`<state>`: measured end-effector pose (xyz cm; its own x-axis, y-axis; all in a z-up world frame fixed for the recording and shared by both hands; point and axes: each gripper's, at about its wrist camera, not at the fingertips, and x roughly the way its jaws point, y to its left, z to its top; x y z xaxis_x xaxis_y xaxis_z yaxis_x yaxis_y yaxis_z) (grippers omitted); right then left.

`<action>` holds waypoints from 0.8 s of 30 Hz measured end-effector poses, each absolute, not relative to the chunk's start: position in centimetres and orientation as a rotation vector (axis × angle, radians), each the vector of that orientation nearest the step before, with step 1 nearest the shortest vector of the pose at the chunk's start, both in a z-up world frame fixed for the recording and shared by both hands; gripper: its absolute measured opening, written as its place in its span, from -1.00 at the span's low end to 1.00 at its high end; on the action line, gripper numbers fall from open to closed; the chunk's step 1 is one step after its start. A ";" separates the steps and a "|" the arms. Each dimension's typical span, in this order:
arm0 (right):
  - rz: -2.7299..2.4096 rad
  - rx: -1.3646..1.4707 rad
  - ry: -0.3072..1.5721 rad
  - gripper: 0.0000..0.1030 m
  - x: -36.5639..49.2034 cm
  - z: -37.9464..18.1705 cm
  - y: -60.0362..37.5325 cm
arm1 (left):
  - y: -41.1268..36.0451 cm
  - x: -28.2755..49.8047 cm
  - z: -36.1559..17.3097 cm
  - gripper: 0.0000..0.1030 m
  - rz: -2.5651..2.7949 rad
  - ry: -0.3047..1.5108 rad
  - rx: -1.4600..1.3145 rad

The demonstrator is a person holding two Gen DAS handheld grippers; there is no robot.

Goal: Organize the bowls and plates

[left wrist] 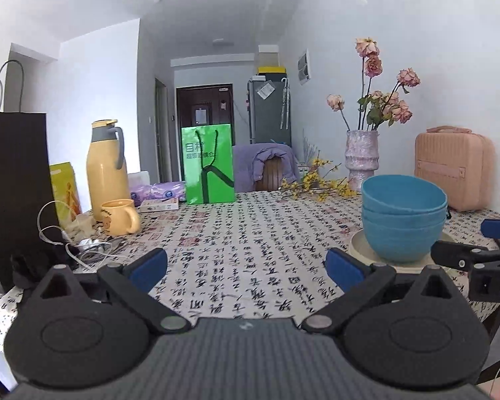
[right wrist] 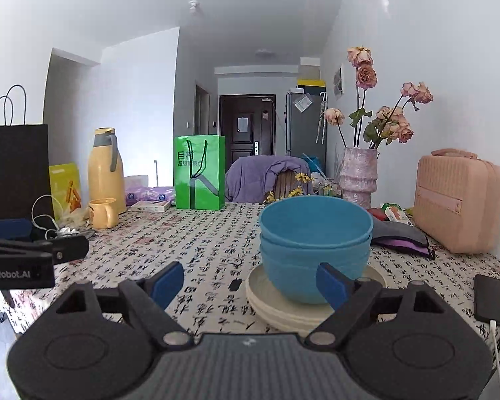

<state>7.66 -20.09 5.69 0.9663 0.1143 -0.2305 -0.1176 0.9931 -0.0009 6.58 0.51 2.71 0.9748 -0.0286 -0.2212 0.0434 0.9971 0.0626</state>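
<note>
Both grippers stand wide with nothing between the fingers. The left gripper (left wrist: 246,266) faces bare tablecloth (left wrist: 236,233); the right gripper (right wrist: 250,283) sits just near of the stack, its right finger (right wrist: 333,283) overlapping the lowest bowl. Three blue bowls (right wrist: 315,246) nest on a pile of cream plates (right wrist: 283,310), number unclear, right of centre. Beyond: one mug (left wrist: 120,216), one flask (left wrist: 106,163), one green bag (left wrist: 208,163), one vase (right wrist: 358,176).
</note>
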 end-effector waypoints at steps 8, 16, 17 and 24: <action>0.123 0.022 0.187 0.82 1.0 2.7 -18.8 | 1.0 0.6 1.3 1.00 -0.036 0.205 0.035; 0.148 -0.003 0.183 0.88 1.1 3.1 -18.2 | 0.7 0.8 1.5 1.00 -0.025 0.197 0.027; 0.141 0.005 0.182 0.88 1.0 3.1 -18.3 | 0.8 0.9 1.6 1.00 -0.022 0.200 0.020; 0.150 0.002 0.188 0.88 1.4 3.2 -18.2 | 1.2 0.9 1.7 1.00 -0.013 0.195 0.011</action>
<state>1.37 -18.20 3.23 0.9711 0.1490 -0.1862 -0.1486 0.9888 0.0162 0.90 1.17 1.71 0.9810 -0.0115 -0.1938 0.0136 0.9999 0.0095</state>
